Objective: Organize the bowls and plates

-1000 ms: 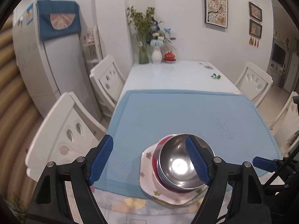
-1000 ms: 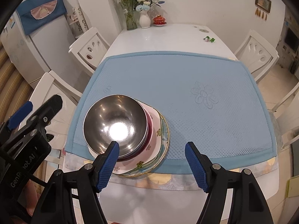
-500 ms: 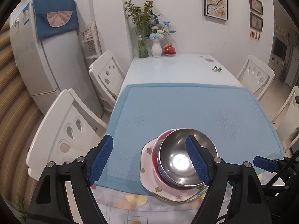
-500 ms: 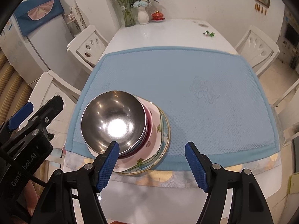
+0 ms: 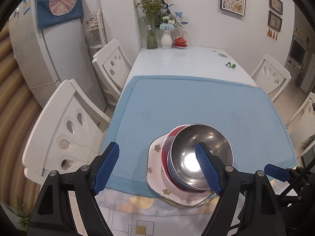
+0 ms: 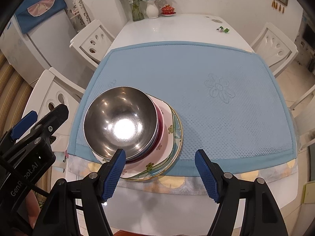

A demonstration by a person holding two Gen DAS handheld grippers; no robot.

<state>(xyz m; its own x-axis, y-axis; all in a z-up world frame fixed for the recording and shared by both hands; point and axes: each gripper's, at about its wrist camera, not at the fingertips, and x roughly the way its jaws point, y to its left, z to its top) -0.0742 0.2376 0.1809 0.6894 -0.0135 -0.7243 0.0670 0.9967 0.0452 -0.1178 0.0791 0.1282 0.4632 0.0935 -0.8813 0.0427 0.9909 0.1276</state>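
Observation:
One stack stands at the near edge of the blue mat (image 5: 187, 102). A steel bowl (image 5: 200, 153) (image 6: 120, 122) sits on top, nested in a red bowl (image 5: 165, 147) (image 6: 160, 118). Under them lie a white floral plate (image 5: 155, 165) (image 6: 169, 129) and a gold-rimmed plate (image 6: 178, 137). My left gripper (image 5: 157, 169) hovers open and empty over the stack's left side, its right finger in front of the steel bowl. My right gripper (image 6: 159, 173) is open and empty on the near side of the stack, over the plates' near right rim. Neither gripper touches the dishes.
The mat covers the near half of a white table (image 6: 177, 27). Two vases with flowers (image 5: 165, 37) and a red lidded cup (image 5: 180, 41) stand at the far end, and a small green item (image 5: 230, 65) lies far right. White chairs (image 5: 65, 129) line both sides. A fridge (image 5: 49, 59) stands left.
The left wrist view has tipped downward a little, so the stack and table sit higher in the picture. The right gripper has barely moved. Both stay open and the stack has not moved.

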